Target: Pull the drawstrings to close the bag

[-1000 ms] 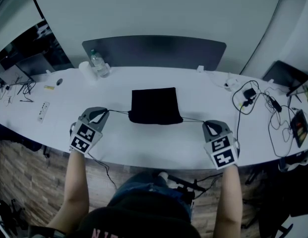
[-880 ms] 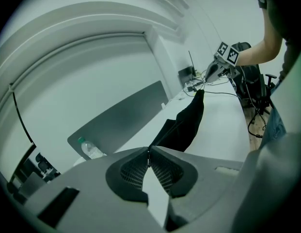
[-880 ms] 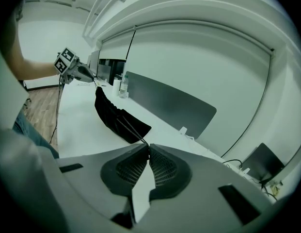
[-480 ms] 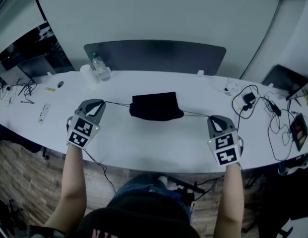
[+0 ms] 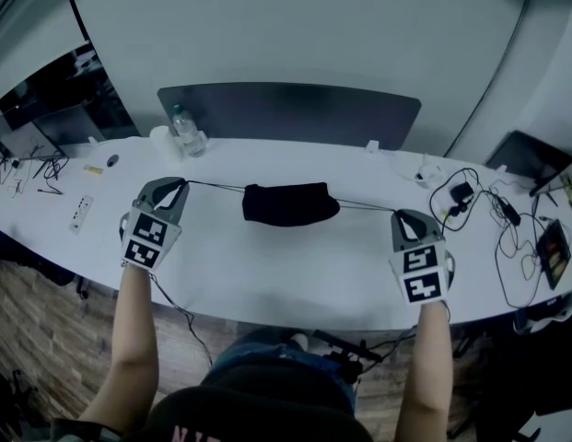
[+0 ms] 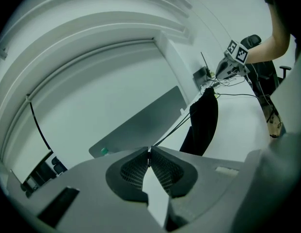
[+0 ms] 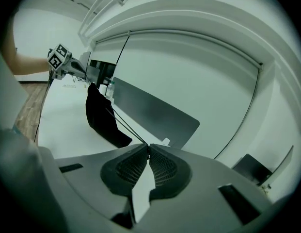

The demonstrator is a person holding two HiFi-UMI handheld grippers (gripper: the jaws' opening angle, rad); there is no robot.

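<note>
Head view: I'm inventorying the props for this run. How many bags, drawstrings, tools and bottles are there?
black bag: 1
drawstrings: 2, the left drawstring and the right drawstring
tools: 2, the left tool and the right tool
water bottle: 1
Total: 6

This looks like an office or lab workroom. A long white curved tabletop (image 5: pixel 295 265) runs along plain white walls (image 5: pixel 295 35), with a dark grey desk divider panel (image 5: pixel 286 113) standing at its far edge. Tangled black cables and chargers (image 5: pixel 493 215) crowd the tabletop's right end, and a white power strip (image 5: pixel 80 212) lies near its left end. A clear plastic water bottle (image 5: pixel 184 127) stands by the divider's left corner. Beyond the left end, dark screens (image 5: pixel 46 109) sit on another desk, above wood-plank flooring (image 5: pixel 46 330).
</note>
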